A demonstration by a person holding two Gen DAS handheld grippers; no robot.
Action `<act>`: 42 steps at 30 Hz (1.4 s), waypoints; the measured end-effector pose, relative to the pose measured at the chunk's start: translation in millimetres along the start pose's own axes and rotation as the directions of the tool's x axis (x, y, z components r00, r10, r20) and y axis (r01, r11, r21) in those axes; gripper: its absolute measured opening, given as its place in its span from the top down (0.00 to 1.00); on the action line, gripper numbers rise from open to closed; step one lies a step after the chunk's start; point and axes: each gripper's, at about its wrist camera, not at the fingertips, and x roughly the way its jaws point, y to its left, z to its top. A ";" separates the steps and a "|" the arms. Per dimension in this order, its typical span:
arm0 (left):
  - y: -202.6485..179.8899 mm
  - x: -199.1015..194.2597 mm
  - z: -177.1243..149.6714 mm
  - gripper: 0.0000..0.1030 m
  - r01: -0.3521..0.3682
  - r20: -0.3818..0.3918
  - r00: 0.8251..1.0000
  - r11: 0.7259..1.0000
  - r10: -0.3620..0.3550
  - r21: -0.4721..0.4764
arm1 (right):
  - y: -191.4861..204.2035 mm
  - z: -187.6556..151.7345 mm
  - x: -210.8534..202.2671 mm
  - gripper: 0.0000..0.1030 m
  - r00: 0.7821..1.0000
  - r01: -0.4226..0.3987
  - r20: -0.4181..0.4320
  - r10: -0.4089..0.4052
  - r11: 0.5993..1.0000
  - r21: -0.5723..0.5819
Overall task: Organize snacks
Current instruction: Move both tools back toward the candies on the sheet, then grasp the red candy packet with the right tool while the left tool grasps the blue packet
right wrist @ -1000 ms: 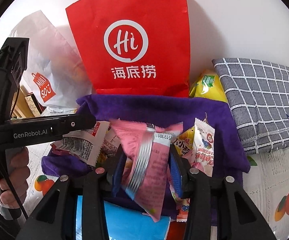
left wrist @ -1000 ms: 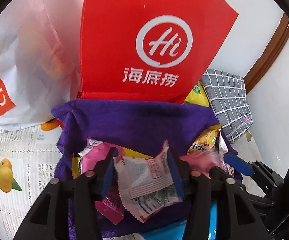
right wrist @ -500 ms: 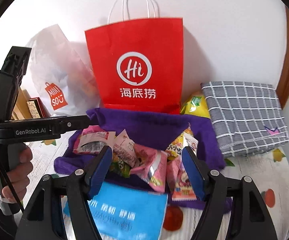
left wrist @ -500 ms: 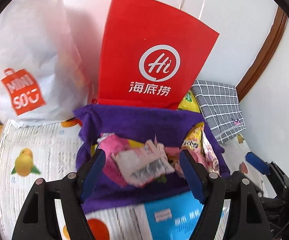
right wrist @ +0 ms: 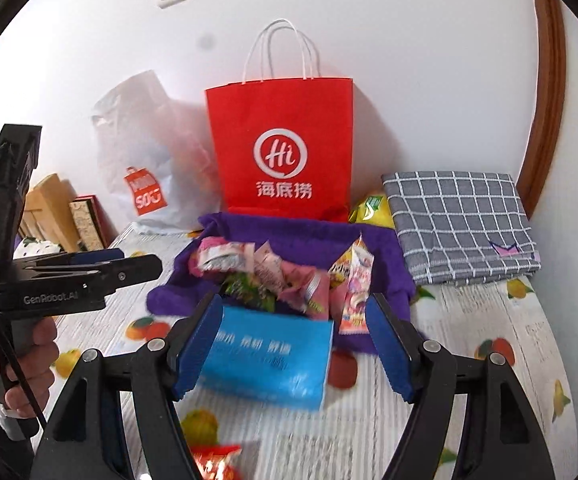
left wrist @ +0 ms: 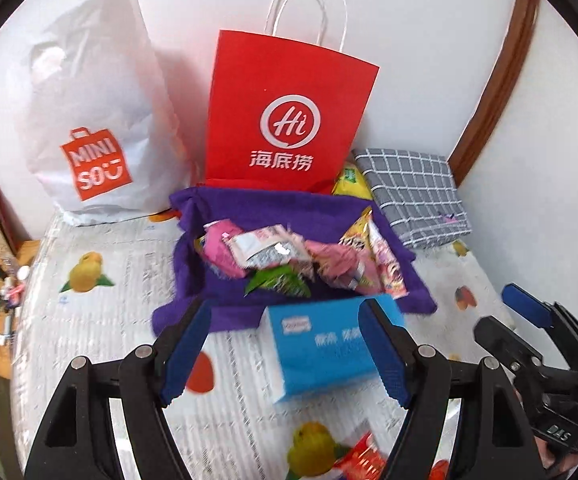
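both tongs, left (left wrist: pixel 285 346) and right (right wrist: pixel 295 344), gape empty above snack packets (left wrist: pixel 289 256) heaped on purple cloth (left wrist: pixel 249 208)

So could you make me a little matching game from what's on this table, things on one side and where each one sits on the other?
Things:
1. red paper bag
2. snack packets
3. blue box
4. grey checked cloth

Places:
a. heaped on the purple towel
b. standing upright against the wall
c. folded at the right edge
d. nearest the grippers, in front of the towel

Pairs: 1-b, 2-a, 3-d, 4-c
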 end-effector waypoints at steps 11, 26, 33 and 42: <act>38.3 -11.4 -63.1 0.28 -0.030 -0.062 0.998 0.992 0.022 -0.120 | 20.9 -89.5 2.1 0.26 0.984 -0.085 -0.156 0.087 0.996 0.022; 66.2 -27.5 -120.1 0.28 -0.070 -0.116 0.992 0.984 0.051 -0.167 | 60.4 -147.7 50.7 0.51 0.950 -0.085 -0.305 0.058 0.993 -0.077; 55.4 -24.0 -142.6 0.28 -0.027 -0.147 0.989 0.985 0.002 -0.169 | 34.7 -142.3 25.7 0.61 0.969 -0.075 -0.234 0.078 0.997 0.022; 1.3 -8.7 -168.7 0.28 0.076 -0.207 0.974 0.994 -0.091 -0.079 | -29.2 -145.6 -15.3 0.61 0.982 0.017 -0.186 0.012 0.988 0.155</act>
